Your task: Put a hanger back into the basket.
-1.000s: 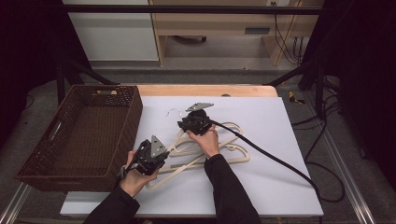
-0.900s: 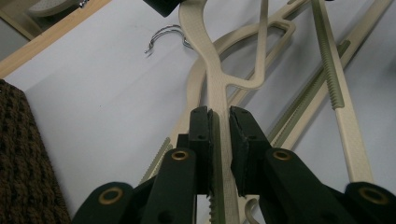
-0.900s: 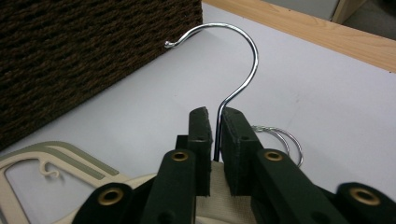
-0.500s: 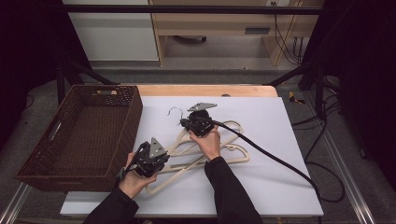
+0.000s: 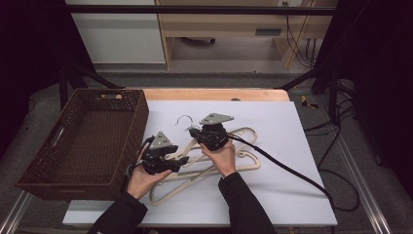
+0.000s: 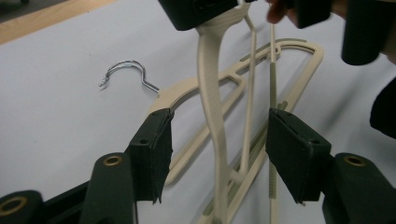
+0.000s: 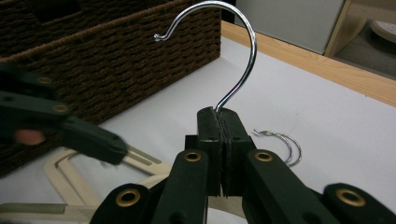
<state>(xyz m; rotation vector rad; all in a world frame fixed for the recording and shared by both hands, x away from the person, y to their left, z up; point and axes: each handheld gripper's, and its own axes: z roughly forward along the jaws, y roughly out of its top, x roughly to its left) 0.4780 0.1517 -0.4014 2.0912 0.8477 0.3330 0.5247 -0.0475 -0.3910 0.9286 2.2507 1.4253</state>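
Jaws of right gripper (image 7: pixel 223 140) clamped on hanger (image 7: pixel 233 60), left gripper (image 6: pixel 217 154) just opening around it

High view overhead; gripper views close, sharing hangers (image 6: pixel 212 116).

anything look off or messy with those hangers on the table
Somewhat. The cream hangers lie crossed in an overlapping heap on the table, not squared. One hanger is lifted by its hook, clamped in the right gripper. No damage visible.
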